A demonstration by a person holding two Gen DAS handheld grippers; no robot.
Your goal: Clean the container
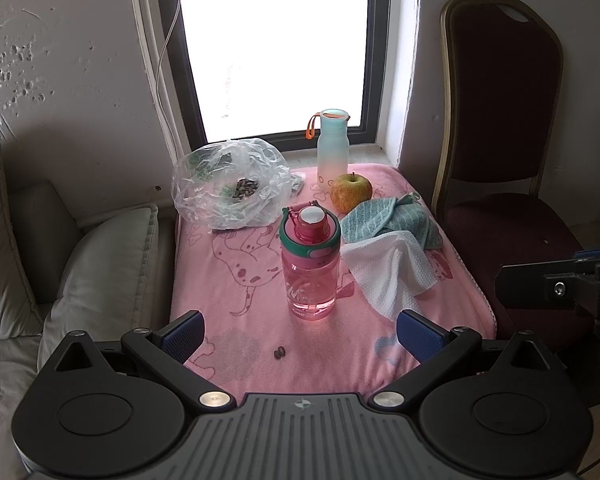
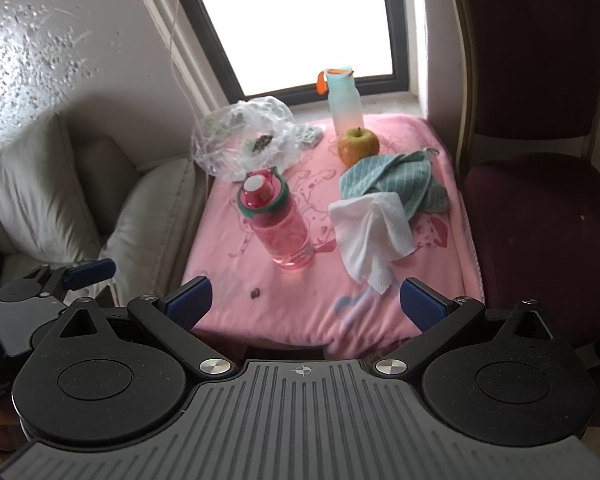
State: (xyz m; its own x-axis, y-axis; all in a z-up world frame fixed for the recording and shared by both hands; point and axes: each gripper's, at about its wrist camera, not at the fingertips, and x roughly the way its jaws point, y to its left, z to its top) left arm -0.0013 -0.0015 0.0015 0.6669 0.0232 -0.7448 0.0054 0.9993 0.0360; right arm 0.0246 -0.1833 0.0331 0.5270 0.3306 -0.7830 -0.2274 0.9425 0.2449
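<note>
1. Two grippers hover at the near edge of the table, both with jaws spread wide and holding nothing: the left gripper faces the pink water bottle, and the right gripper sits nearer the white cloth.
2. The pink water bottle stands upright mid-table, lid closed, clear of clutter, so it looks like the container to be cleaned.
3. The white cloth lies crumpled just right of the bottle, partly overlapping a teal striped towel; that suits a wiping hand.
4. An apple, a pastel bottle and a plastic bag sit behind, out of the way.
5. Small dark crumbs lie near the front.
</note>
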